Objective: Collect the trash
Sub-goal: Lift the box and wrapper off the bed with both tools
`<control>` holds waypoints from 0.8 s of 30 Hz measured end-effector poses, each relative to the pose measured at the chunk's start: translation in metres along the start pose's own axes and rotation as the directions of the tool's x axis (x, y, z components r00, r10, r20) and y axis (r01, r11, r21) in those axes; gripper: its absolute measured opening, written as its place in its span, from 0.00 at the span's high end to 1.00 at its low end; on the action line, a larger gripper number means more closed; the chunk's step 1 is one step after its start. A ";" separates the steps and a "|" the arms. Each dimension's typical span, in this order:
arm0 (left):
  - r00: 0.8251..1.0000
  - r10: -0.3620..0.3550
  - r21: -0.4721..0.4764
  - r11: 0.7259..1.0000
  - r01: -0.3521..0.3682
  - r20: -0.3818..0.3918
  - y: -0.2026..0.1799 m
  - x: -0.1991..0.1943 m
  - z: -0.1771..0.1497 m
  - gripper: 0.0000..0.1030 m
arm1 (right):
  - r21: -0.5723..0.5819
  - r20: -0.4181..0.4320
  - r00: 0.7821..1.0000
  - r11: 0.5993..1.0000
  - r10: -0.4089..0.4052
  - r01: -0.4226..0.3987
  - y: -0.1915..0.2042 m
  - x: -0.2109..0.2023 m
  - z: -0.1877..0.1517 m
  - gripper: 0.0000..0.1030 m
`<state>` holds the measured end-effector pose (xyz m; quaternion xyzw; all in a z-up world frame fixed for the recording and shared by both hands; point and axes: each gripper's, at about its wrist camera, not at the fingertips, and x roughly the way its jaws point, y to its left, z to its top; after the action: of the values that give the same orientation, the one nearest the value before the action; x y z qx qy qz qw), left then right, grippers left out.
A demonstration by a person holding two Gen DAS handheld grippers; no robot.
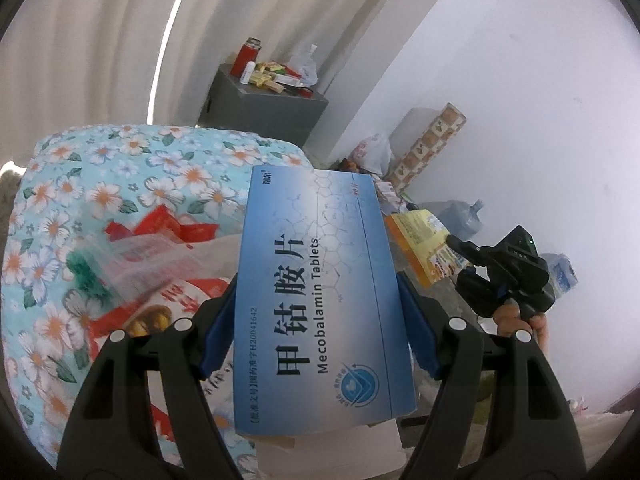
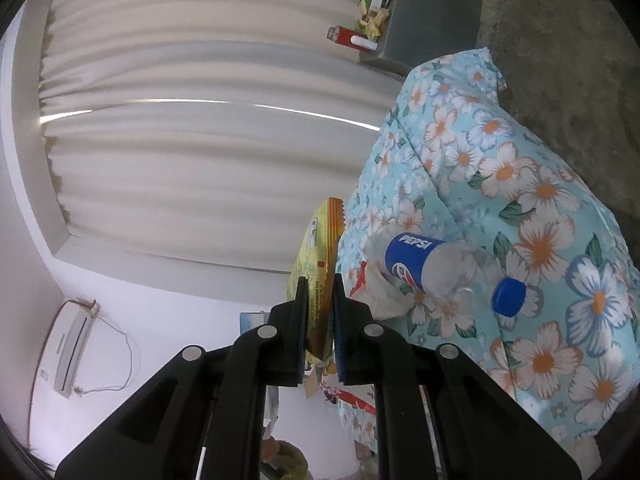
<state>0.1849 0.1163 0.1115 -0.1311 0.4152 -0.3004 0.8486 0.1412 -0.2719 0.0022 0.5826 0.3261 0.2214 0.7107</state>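
The left hand-held gripper (image 1: 320, 320) pinches a blue medicine box (image 1: 316, 300) by its long sides; the right hand-held gripper (image 2: 320, 320) clamps a yellow wrapper (image 2: 318, 264). At two o'clock, a Pepsi bottle (image 2: 432, 268) lies on the floral bedding (image 2: 520, 184)

white curtain (image 2: 208, 140); white wall (image 1: 520, 100) | grey cabinet (image 1: 260, 108); concrete floor (image 2: 568, 40)

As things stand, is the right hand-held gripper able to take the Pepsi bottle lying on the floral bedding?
Probably not yet. The right hand-held gripper is shut on a yellow wrapper, so it has no free grip. The Pepsi bottle lies close on the floral bedding, uncovered.
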 end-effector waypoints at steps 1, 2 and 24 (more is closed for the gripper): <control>1.000 -0.003 0.003 1.000 0.003 -0.002 -0.003 0.002 -0.002 0.33 | 0.000 0.003 1.000 1.000 0.002 -0.002 -0.001 -0.003 0.000 0.89; 1.000 -0.004 0.004 1.000 0.004 -0.004 -0.007 0.003 -0.004 0.33 | 0.001 0.007 1.000 1.000 0.005 -0.005 -0.001 -0.005 -0.001 0.89; 0.997 -0.050 0.075 0.996 0.054 -0.055 -0.074 0.061 -0.009 0.33 | 0.031 0.086 0.996 0.999 0.039 -0.042 -0.023 -0.065 -0.004 0.89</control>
<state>0.1770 0.0203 0.1027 -0.1012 0.4222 -0.3417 0.8335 0.0917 -0.3194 -0.0075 0.6095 0.2873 0.2054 0.7098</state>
